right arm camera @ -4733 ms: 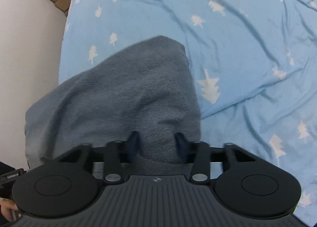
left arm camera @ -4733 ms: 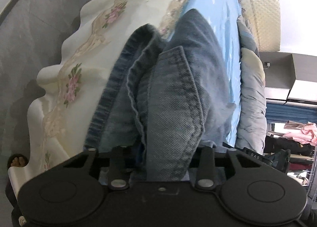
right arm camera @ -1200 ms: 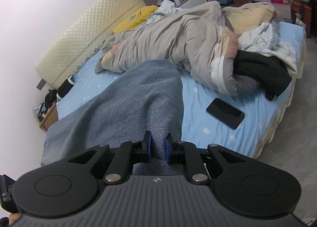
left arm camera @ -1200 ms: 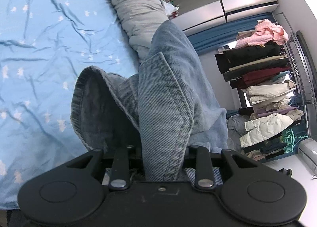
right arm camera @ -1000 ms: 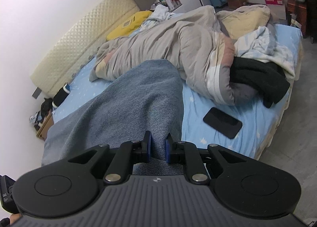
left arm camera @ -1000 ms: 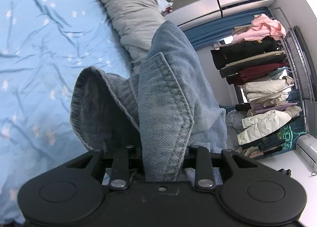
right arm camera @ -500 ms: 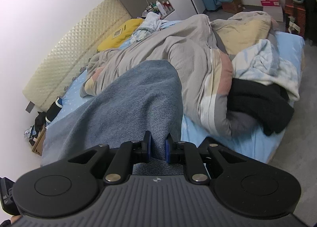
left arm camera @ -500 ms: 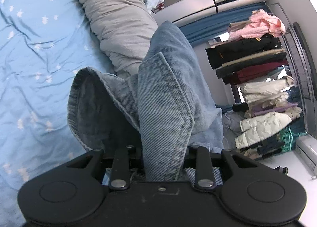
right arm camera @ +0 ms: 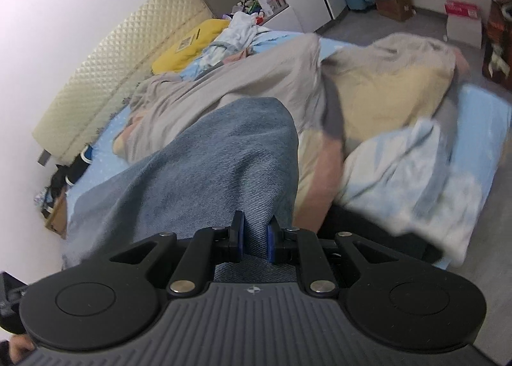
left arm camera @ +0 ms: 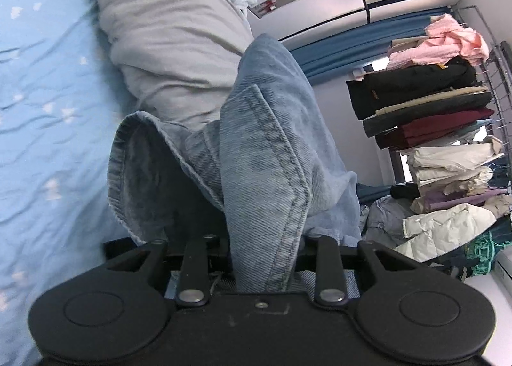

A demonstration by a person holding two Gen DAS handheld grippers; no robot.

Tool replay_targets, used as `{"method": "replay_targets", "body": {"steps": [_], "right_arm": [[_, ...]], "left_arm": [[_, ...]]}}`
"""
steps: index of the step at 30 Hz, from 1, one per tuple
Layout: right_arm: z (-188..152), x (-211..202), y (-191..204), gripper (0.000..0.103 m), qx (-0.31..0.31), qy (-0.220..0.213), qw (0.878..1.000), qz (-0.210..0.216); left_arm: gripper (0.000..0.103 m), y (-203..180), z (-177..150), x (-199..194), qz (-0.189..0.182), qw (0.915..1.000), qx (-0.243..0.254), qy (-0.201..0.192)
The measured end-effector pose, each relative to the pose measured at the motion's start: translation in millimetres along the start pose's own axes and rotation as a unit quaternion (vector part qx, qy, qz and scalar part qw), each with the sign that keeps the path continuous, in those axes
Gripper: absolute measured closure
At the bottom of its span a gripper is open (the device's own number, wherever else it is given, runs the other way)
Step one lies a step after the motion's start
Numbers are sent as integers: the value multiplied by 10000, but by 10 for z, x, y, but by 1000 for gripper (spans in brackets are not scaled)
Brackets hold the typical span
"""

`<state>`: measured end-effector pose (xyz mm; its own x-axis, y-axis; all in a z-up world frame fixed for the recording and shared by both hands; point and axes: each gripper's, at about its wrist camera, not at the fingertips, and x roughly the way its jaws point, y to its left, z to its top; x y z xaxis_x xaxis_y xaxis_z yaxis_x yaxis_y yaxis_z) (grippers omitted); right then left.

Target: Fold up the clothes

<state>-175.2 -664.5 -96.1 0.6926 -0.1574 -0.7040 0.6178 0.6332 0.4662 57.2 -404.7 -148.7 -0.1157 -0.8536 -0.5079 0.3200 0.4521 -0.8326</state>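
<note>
A pair of blue jeans (left arm camera: 275,155) fills the middle of the left wrist view, its seamed edge and an open hem bunched upward. My left gripper (left arm camera: 262,257) is shut on that fold, its fingers buried in the denim. In the right wrist view the same jeans (right arm camera: 217,167) drape forward over the gripper as a broad smooth fold. My right gripper (right arm camera: 255,238) is shut on the cloth, which is pinched between the blue pads (right arm camera: 270,242). Both grippers hold the jeans above the bed.
A light blue sheet (left arm camera: 41,110) with white prints covers the bed. A grey duvet (left arm camera: 172,33) lies heaped along it, also seen as the duvet (right arm camera: 256,78) near a yellow pillow (right arm camera: 188,43). A rack of hanging clothes (left arm camera: 441,129) stands at the right. A padded headboard (right arm camera: 121,55) backs the bed.
Both views have swung further toward the duvet and the room's far side; the phone and dark garment have left the right view. Both grips on the jeans stay unchanged.
</note>
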Motion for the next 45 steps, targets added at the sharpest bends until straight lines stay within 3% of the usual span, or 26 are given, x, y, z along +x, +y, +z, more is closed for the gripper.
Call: {"method": "replay_targets", "body": {"steps": [8,15,20,26,30,35,45], "right_arm": [[457,615,-481,88,-325,127,9992,-169],[327,1503,-818,87,-161,915,9939,-594],[136,1820,-788,86,-363,1063,9913,-685],[92,1791,-823,84,-168,1025,9926,-623],[44,1604,-823,80,-70,967,9936,-582],[66,1472,-908,67,96,948,9931,-683],[87,1283,-736,66,-213,743,9935,-834]], "left_arm": [[76,-63,260,863,451,9989,117,49],[74,500,292,1383,1163,9923,-260,328],[70,673,284,1453,1158,9921,-354,324],[63,622,253,1454,1175,9919,-318,349],[51,543,262,1448,1483,9867,-282,601],[39,409,273,1406,1726,9821,-96,750],[20,153,270,1134,1863,9792,427,678]]}}
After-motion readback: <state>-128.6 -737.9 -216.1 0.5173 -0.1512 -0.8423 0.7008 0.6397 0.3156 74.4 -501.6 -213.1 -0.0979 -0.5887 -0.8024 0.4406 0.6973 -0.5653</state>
